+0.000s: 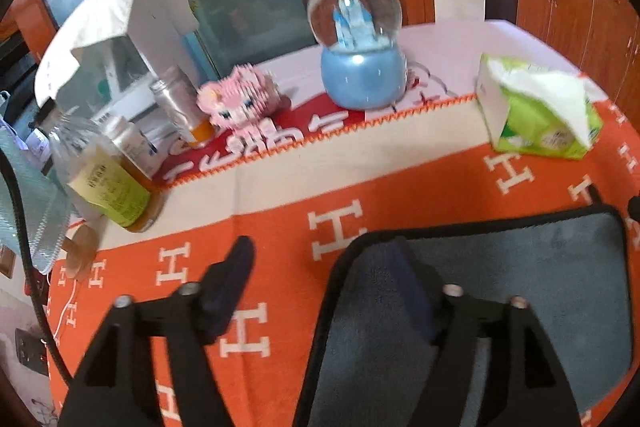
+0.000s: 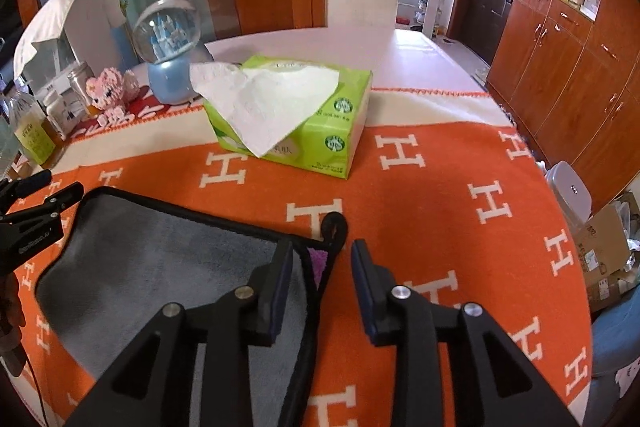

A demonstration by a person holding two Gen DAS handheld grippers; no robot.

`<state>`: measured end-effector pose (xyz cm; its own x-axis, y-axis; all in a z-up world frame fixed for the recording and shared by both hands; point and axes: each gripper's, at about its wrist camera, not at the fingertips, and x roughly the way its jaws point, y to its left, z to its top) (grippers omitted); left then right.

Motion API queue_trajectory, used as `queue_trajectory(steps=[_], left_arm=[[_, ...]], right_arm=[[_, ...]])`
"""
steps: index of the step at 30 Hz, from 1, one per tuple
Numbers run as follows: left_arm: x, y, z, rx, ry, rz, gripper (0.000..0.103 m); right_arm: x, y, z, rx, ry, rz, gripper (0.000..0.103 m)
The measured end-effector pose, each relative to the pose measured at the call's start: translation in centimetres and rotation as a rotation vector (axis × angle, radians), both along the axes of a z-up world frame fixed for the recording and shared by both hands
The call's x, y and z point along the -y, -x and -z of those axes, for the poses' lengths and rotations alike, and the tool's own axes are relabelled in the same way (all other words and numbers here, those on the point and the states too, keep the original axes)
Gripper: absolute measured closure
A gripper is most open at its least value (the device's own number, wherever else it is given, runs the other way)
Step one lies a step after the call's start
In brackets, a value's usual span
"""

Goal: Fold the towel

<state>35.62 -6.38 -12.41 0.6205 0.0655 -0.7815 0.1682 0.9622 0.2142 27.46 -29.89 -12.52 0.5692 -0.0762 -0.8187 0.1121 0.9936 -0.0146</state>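
Towel (image 2: pixel 152 267) lies flat on the orange blanket (image 2: pixel 420 195) that covers the surface, a grey plush rectangle with black binding and a small black loop (image 2: pixel 334 223) at its far right corner. It looks soft, light and limp, likely to sag and drape once lifted, so the stiffer bound edge near a corner seems the best place to pinch. A purple patch shows at that right edge, which suggests a layer already turned over. The right hand-held gripper (image 2: pixel 322 259) is wide open and holds nothing; its left finger sits over the towel's right edge and its right finger over bare blanket, straddling the binding. The left hand-held gripper (image 1: pixel 324 247) is also wide open and empty, straddling the towel's (image 1: pixel 520 275) left edge. A tissue box (image 2: pixel 296 111) stands just beyond the towel, a snow globe (image 1: pixel 360 67) farther back.
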Motion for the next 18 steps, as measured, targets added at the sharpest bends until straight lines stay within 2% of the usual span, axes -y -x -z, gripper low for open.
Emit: queue_trajectory(steps=[1, 3, 7, 12, 18], left_arm=[[-0.2, 0.5, -0.9, 0.006, 0.013, 0.001, 0.021], [-0.3, 1.2, -2.1, 0.013, 0.024, 0.002, 0.021], [-0.4, 3.2, -4.8, 0.047, -0.003, -0.011, 0.020], [-0.5, 6.3, -7.6, 0.050, 0.010, -0.024, 0.019], [-0.9, 9.9, -9.9, 0.042, 0.045, -0.077, 0.019]], right_arm=[[-0.1, 0.1, -0.4, 0.004, 0.000, -0.003, 0.073], [-0.5, 0.6, -1.5, 0.012, -0.004, -0.007, 0.073], [-1.4, 1.8, -3.8, 0.018, -0.036, -0.015, 0.072], [-2.9, 4.0, -6.0, 0.022, -0.036, -0.020, 0.060], [-4.5, 7.1, -8.4, 0.025, -0.071, -0.032, 0.056]])
